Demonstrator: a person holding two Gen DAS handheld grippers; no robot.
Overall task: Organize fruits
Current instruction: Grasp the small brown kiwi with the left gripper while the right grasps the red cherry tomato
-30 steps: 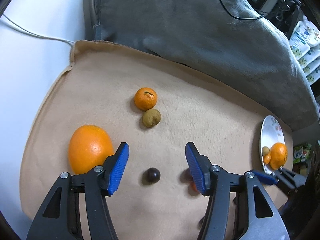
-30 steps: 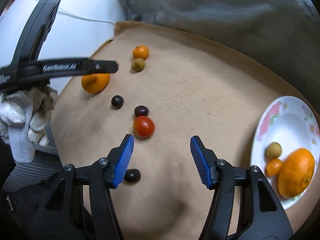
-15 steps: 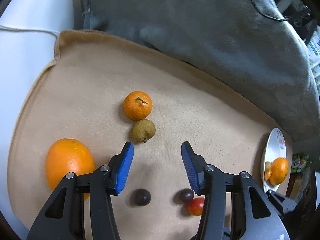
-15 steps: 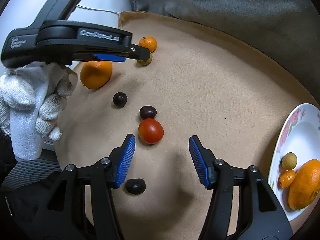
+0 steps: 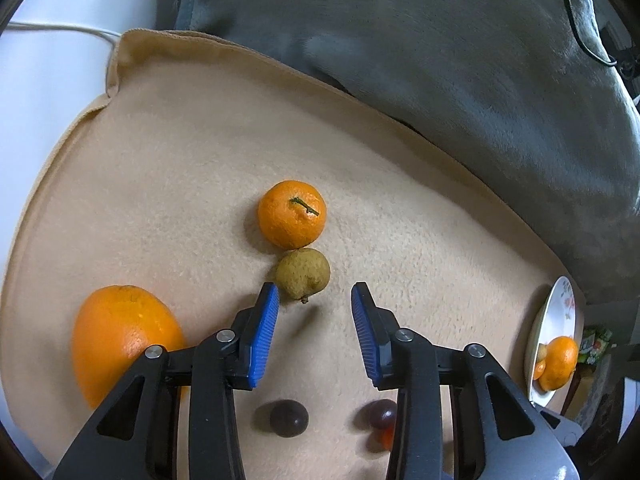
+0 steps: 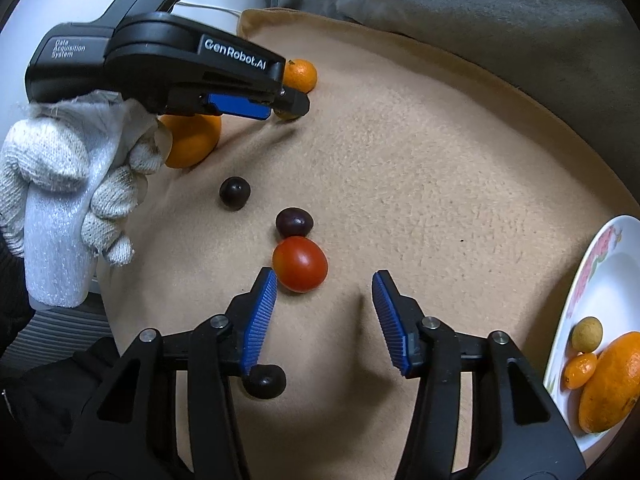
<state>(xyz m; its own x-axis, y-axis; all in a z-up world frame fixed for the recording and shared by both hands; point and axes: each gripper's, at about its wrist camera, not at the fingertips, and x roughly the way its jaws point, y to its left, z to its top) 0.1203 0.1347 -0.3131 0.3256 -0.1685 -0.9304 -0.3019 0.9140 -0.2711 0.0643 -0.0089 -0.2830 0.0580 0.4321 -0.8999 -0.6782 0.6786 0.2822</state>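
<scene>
Blue-padded left tool point(image 5: 315, 305) and right tool point(image 6: 324, 294) gape empty; only right view shows whole tomato point(image 6: 300, 264).

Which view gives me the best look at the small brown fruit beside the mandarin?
The left wrist view: the small brown fruit sits unobstructed just ahead of the open left gripper. In the right wrist view, that gripper's fingers hide nearly all of it.
</scene>
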